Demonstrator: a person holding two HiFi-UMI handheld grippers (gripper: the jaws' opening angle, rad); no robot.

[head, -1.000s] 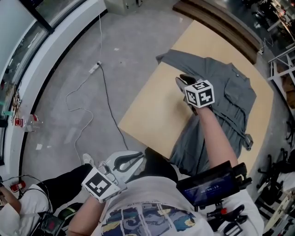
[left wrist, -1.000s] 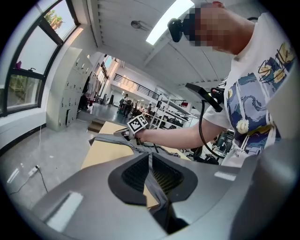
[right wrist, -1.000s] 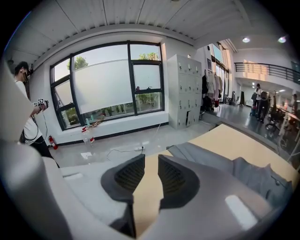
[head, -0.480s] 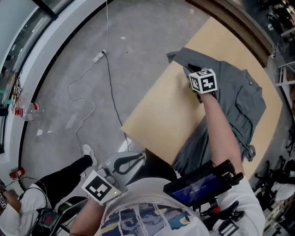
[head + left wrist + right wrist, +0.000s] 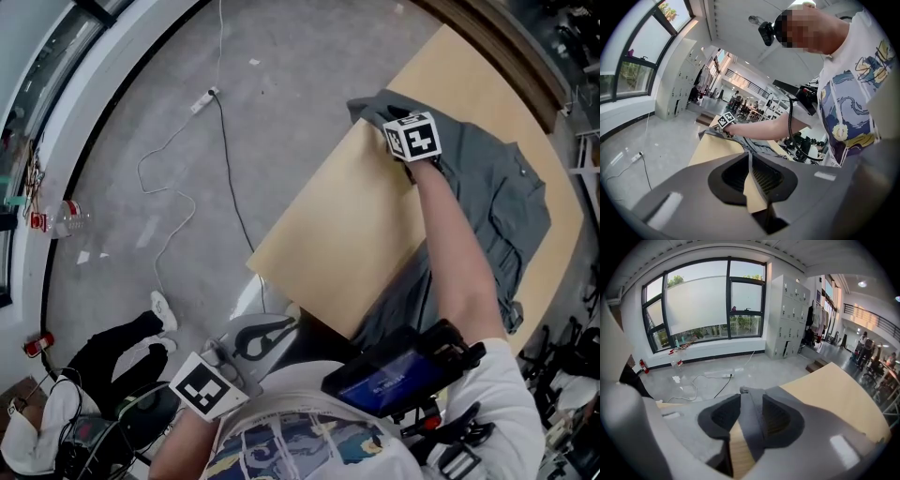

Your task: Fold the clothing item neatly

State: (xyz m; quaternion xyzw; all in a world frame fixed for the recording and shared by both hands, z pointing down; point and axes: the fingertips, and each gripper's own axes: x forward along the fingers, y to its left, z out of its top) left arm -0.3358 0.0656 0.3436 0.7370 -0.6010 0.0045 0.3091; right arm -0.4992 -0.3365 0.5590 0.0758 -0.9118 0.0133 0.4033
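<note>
At the table's point(image 5: 347, 234) far corner, your right gripper point(image 5: 391, 116) is on the spread grey garment's point(image 5: 506, 202) edge.
Its jaws have just been opening, with fabric between them; your left gripper point(image 5: 272, 330) is closed and empty, off the table.

Wearing a white short-sleeved T-shirt point(image 5: 291, 445) with blue-and-yellow swirl print. Grey shells on left gripper point(image 5: 750, 157) and right gripper point(image 5: 751, 397), each carrying a black-and-white marker cube point(image 5: 413, 137).

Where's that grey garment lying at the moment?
In the head view's upper right, the grey garment lies spread over the right half of the tan table, beneath the person's outstretched right arm, one end hanging over the near edge.
</note>
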